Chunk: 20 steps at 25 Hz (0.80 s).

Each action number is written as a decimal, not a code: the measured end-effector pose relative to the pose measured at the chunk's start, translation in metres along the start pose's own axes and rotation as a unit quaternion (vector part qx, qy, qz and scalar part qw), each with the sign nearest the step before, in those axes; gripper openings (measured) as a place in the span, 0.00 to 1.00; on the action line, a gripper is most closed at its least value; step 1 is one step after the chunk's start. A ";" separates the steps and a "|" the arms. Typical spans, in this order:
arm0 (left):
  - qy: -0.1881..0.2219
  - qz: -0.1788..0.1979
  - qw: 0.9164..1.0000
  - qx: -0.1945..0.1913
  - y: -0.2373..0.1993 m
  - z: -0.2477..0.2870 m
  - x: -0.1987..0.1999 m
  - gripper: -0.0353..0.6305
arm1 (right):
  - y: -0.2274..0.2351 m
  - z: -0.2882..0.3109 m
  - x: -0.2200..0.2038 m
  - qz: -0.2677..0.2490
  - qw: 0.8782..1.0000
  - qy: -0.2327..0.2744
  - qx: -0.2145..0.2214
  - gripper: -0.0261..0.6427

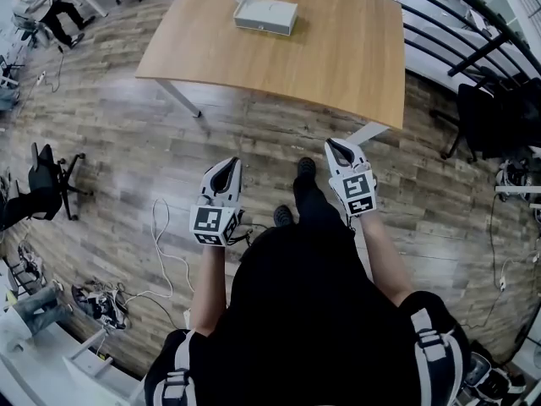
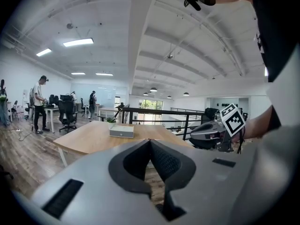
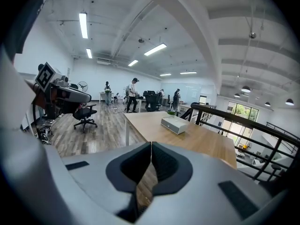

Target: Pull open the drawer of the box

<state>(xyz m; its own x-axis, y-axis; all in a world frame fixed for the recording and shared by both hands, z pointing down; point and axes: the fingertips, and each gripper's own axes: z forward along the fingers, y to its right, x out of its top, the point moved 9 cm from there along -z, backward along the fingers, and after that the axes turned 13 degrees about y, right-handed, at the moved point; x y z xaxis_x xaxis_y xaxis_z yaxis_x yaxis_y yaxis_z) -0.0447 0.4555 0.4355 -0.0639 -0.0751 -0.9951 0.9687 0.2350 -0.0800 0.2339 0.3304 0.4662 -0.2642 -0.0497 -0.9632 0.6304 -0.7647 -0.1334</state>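
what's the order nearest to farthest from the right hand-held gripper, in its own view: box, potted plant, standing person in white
1. box, ahead on the table
2. potted plant, just behind the box
3. standing person in white, far back, left

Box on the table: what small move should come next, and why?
Probably a step toward the table, since the box sits far across it, while the left gripper and right gripper are shut, empty, and held over the floor short of the table.
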 end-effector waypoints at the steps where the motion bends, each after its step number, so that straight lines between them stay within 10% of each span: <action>1: 0.001 -0.001 1.000 0.003 -0.003 0.003 0.000 0.09 | 0.003 0.005 0.000 -0.001 1.000 0.000 0.001 0.08; 20: -0.003 -0.002 0.999 0.036 -0.049 0.068 0.011 0.09 | 0.056 0.095 0.013 -0.007 0.999 -0.003 0.031 0.08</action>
<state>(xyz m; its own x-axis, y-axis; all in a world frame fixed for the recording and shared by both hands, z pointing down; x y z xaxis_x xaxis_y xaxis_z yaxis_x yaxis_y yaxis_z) -0.0765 0.3775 0.4320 -0.0658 -0.0812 -0.9945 0.9831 0.1653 -0.0786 0.1965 0.2262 0.4679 -0.2769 -0.0422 -0.9600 0.5806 -0.8034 -0.1321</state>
